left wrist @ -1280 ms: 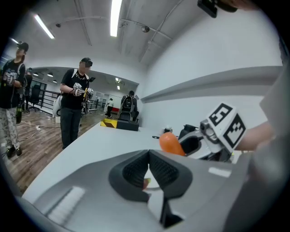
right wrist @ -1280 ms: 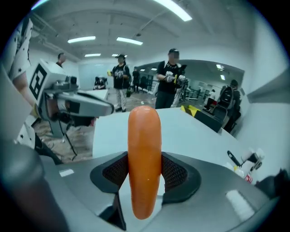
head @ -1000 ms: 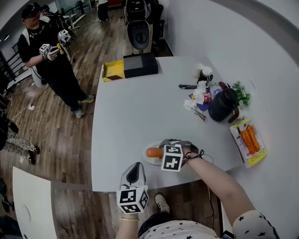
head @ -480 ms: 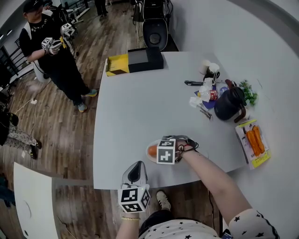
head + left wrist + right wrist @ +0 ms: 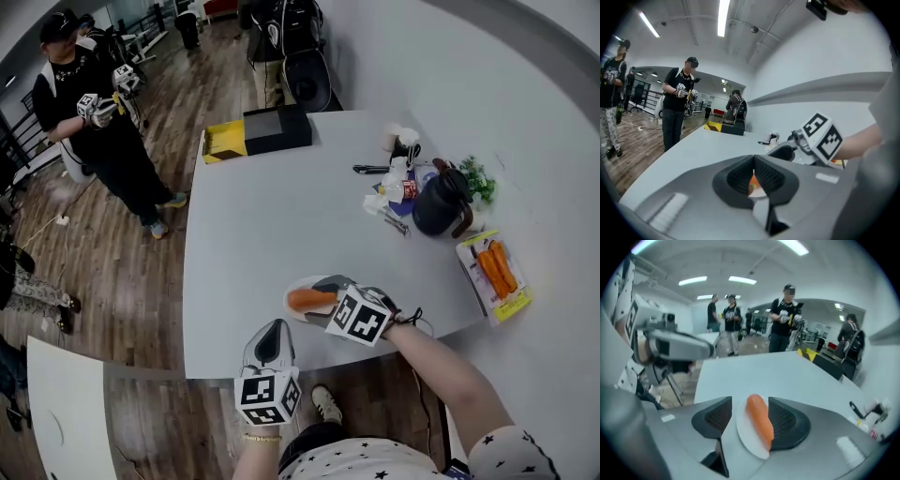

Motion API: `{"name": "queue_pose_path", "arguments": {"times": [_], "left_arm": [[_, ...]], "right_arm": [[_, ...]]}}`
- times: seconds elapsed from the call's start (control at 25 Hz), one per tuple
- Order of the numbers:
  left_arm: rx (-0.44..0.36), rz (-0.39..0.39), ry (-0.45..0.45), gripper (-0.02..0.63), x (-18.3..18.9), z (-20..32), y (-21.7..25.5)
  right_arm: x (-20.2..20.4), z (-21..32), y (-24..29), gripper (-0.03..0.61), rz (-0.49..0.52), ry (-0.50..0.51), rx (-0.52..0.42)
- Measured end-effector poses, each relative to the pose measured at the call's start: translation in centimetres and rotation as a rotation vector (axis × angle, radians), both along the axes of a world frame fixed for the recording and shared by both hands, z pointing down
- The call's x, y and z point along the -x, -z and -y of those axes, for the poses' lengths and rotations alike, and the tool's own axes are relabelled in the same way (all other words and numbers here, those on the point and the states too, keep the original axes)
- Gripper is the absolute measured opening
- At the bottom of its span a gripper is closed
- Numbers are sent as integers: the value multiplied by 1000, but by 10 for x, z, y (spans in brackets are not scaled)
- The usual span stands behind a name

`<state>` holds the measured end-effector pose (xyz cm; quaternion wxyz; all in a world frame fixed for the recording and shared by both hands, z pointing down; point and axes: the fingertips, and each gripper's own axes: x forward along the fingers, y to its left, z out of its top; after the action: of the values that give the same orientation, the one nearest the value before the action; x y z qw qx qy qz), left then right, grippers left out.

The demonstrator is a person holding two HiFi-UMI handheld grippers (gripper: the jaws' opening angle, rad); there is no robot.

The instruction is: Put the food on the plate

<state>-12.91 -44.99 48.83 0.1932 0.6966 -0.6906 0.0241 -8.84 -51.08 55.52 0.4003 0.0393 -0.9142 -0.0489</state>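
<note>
An orange carrot (image 5: 302, 300) lies on a small white plate (image 5: 298, 312) near the front edge of the grey table (image 5: 272, 225). My right gripper (image 5: 323, 298) reaches over the plate from the right. In the right gripper view the carrot (image 5: 759, 420) rests on the plate (image 5: 746, 439) between the jaws. The jaws are opening; a gap shows beside the left pad and the carrot lies close against the right pad. My left gripper (image 5: 273, 330) hangs off the table's front edge with its jaws together and empty. The left gripper view shows my left gripper (image 5: 753, 161) pointing toward the plate.
A black and yellow box (image 5: 258, 133) stands at the far side. A black jug (image 5: 436, 208), cups (image 5: 401, 142), small clutter and a plant (image 5: 478, 183) fill the right side, with a pack of carrots (image 5: 494, 272) at the right edge. A person (image 5: 94, 122) stands on the floor at left.
My right gripper's jaws have spread and its marker cube has drawn back to the right, leaving more of the carrot showing on the plate. The left gripper has stayed put.
</note>
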Motion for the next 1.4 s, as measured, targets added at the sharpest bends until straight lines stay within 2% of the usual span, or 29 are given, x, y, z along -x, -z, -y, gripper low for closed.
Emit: {"name": "queue_pose_path", "arguments": {"times": [0.12,0.2,0.28,0.4,0.48,0.56,0.92,1.4], "left_arm": [[-20,6,-13,8,-11,-12,12],[-34,10,-23,8,-18,-20,19],[-41,15,-33,8,-25,-30,23],[-45,27,-49,8,-38,-46,27],[-45,37,-56,8,-45,-56,28],[-45,45,-58,8,-51,-65,29],[-66,65,-58,8,-61,-85,38],[-62,70,-67,8,-67,-86,46]], "right_arm": [[-10,-26,47,167,305,-223,130],[-22,-43,64,80,452,-359,168],[-36,-60,72,2,545,-471,161],[-56,-87,75,0,635,-608,180],[-66,-99,73,-2,660,-670,204],[-73,-105,73,-2,657,-692,197],[-86,-115,92,-2,665,-712,132],[-96,-120,102,-2,657,-720,107]]}}
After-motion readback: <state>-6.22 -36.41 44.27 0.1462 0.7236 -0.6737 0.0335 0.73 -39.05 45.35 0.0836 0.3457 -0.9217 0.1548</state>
